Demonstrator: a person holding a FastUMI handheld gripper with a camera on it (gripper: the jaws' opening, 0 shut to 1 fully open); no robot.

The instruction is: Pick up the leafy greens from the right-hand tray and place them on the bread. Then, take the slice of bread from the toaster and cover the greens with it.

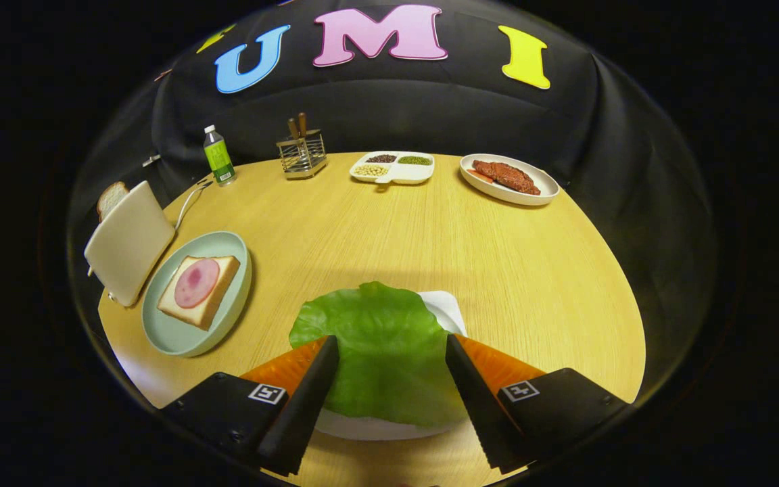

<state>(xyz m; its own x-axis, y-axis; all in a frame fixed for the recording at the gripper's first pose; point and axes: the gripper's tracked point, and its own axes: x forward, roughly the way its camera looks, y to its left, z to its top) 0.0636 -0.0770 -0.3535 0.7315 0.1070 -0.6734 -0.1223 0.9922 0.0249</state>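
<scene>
Tool (389, 352) open, fingers straddling the leafy greens (379, 352) on their white tray (447, 308) — lined up to pinch the leaf — target bread (199, 291) with ham waits on the plate (173, 335) beside the toaster (127, 240).

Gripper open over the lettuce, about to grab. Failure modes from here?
1. The gripper is open with the wide lettuce leaf between its fingers; closing may only crumple or pinch an edge, so the leaf slips.
2. The leaf covers most of its white tray; fingers could catch the tray and drag it.
3. The leaf looks wider than the bread, so it may overhang or slide off the ham.
</scene>
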